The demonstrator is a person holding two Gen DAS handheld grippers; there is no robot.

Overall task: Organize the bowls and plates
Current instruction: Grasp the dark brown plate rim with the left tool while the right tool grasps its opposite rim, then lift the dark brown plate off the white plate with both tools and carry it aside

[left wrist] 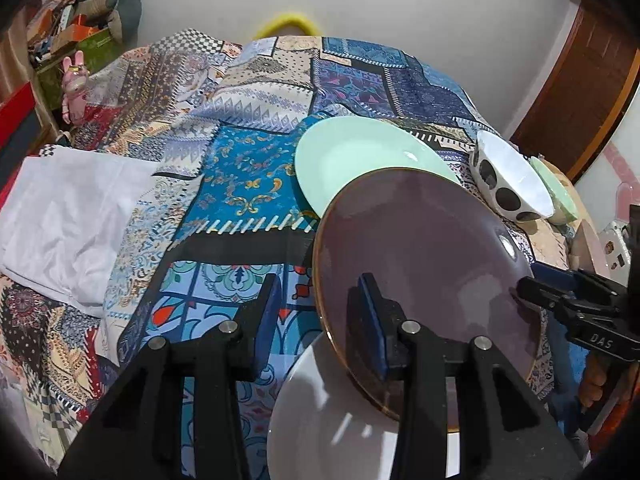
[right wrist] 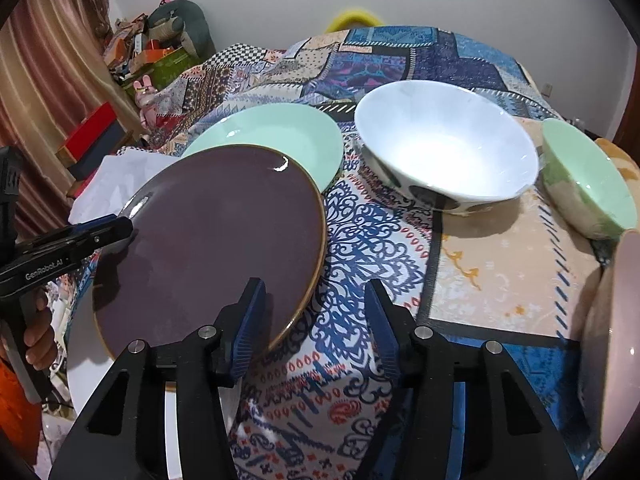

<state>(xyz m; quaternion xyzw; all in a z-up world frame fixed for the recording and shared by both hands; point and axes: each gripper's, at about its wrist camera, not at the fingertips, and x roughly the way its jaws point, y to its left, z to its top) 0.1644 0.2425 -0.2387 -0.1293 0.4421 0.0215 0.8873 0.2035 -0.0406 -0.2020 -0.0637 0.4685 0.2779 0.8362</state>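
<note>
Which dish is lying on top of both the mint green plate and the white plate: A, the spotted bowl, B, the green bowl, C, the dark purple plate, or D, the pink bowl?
C: the dark purple plate overlaps the mint green plate at its far edge and the white plate at its near edge.

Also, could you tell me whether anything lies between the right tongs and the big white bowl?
Nothing visible does. Only bare patterned cloth lies between the right tongs and the white bowl. The purple plate sits off to their left, under one finger.
</note>
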